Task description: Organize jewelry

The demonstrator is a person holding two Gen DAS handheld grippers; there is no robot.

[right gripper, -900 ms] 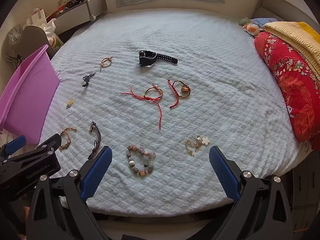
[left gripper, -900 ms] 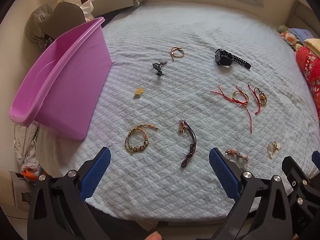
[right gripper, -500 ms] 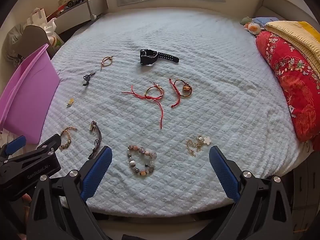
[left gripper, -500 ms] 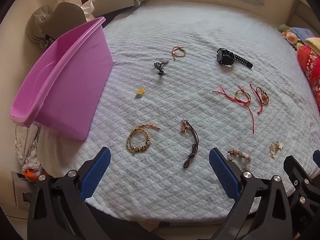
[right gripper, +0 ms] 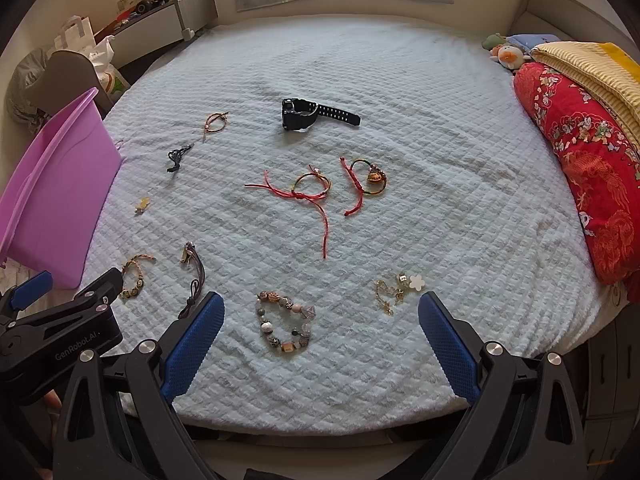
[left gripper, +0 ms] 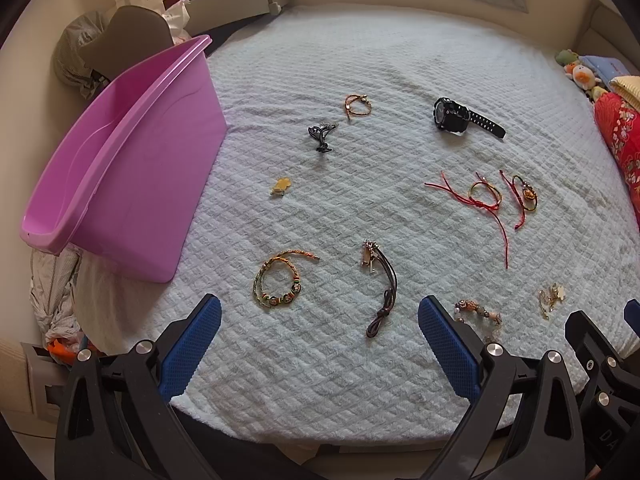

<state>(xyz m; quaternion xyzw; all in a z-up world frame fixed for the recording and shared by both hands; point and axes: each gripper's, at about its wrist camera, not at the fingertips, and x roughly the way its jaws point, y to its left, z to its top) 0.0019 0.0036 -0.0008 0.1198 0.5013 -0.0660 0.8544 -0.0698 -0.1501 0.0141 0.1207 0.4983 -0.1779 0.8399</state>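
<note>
A: Nearest the cameras, at the foot of the bed (right gripper: 400, 80), what did the two grippers look like?

B: The left gripper (left gripper: 319, 354) was spread wide and held nothing. The right gripper (right gripper: 320, 350) was equally wide and also empty. Both hovered above the near edge of the pale quilted cover, touching nothing.

A: What lay closest to them?

B: Just ahead of the right gripper lay a beaded bracelet (right gripper: 285, 326), and near it, to the right, a gold chain with a white flower charm (right gripper: 398, 290). Ahead of the left gripper lay a woven multicolour bracelet (left gripper: 280, 280) and a brown cord bracelet (left gripper: 380, 286).

A: And farther out?

B: Mid-bed, two red string bracelets (right gripper: 316, 188) lay close together, their loose tails trailing. Beyond them sat a black watch (right gripper: 310, 114), a thin tan bracelet (left gripper: 357, 106), a dark cord piece (left gripper: 321, 138) and a tiny yellow charm (left gripper: 281, 186). A pink tub (left gripper: 120, 168) stood at the bed's left edge, seemingly empty.

A: How should the first pick go?

B: Probably take the nearest piece, pinching one strand low against the soft cover, then lift slowly so beads or tails would not snag, and carry it to the tub.
</note>
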